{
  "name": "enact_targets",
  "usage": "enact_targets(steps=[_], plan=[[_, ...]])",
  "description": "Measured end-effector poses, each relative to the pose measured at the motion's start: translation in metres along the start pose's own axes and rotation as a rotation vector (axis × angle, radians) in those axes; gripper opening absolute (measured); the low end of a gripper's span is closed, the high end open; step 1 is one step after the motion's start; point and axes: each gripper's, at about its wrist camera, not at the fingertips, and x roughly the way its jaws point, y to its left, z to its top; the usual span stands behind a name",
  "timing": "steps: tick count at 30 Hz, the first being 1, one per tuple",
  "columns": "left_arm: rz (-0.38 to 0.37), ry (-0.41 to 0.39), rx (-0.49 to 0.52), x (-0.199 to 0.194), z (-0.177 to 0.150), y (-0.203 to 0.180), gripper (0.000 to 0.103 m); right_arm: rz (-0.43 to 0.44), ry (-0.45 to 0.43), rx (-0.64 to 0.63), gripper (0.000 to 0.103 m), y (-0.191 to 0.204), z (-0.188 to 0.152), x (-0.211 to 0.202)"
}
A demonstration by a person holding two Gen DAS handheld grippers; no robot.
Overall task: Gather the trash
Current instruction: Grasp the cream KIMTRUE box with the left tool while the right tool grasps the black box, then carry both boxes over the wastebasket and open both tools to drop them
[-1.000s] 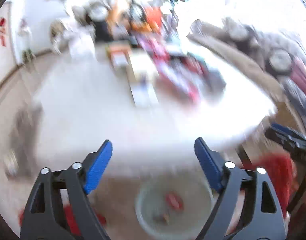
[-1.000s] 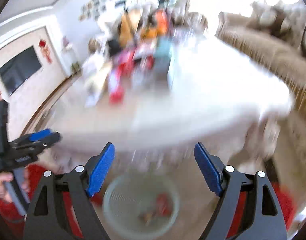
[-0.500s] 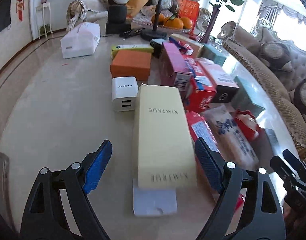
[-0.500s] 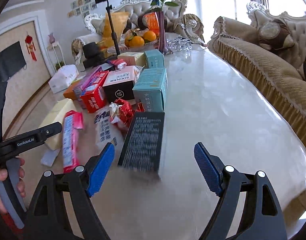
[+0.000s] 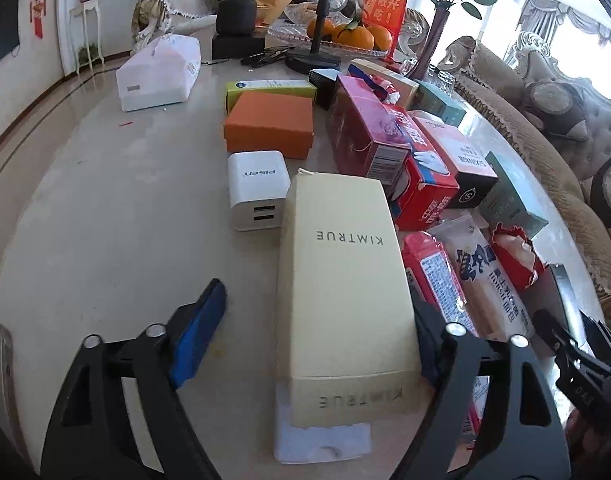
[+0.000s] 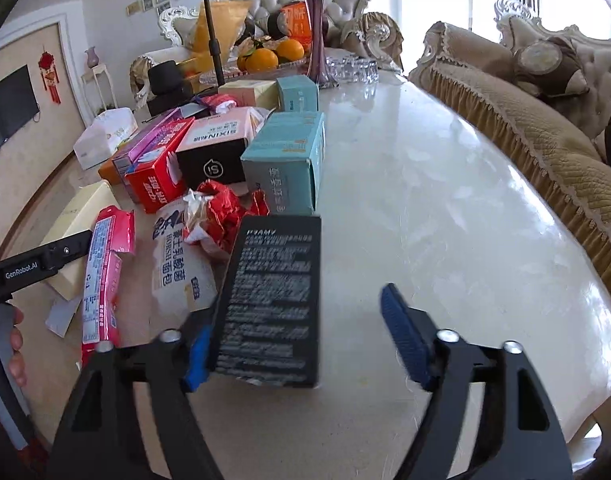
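- The long cream box (image 5: pixel 343 280) lay on the marble table (image 5: pixel 105 220), between the left gripper's (image 5: pixel 309 332) closing jaws; only its right pad seemed to touch.
- The black box (image 6: pixel 271 300) sat between the right gripper's (image 6: pixel 301 332) closing jaws, against the left pad, clear of the right.
- Red wrappers (image 6: pixel 221 216) and cartons crowded behind; a glass dish held oranges (image 5: pixel 353 34).

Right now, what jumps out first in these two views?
The long cream KIMTRUE box lies lengthwise between the left hand-held gripper's closing jaws. A black box with white print sits likewise in the right hand-held gripper. Behind both, a jumble of cartons and the crumpled red wrapper crowds the marble table.
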Motion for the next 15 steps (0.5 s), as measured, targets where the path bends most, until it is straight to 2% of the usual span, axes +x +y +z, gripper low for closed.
enact_targets(steps=[1, 2, 3, 9, 15], plan=[[-0.008, -0.001, 0.001, -0.001, 0.0, 0.0, 0.067, -0.004, -0.003, -0.009, 0.061, 0.0, -0.001, -0.001], [-0.027, -0.003, 0.002, -0.002, 0.0, 0.001, 0.051, -0.014, -0.004, -0.016, 0.053, 0.001, -0.001, 0.0], [-0.036, -0.002, 0.001, -0.002, -0.001, 0.001, 0.049, -0.027, -0.004, -0.023, 0.039, 0.001, -0.001, -0.001], [-0.087, -0.026, -0.022, -0.02, -0.007, 0.009, 0.048, 0.003, -0.037, 0.026, 0.038, -0.008, -0.004, -0.02], [-0.112, -0.151, 0.019, -0.086, -0.018, 0.014, 0.048, 0.075, -0.107, 0.051, 0.038, -0.009, -0.004, -0.069]])
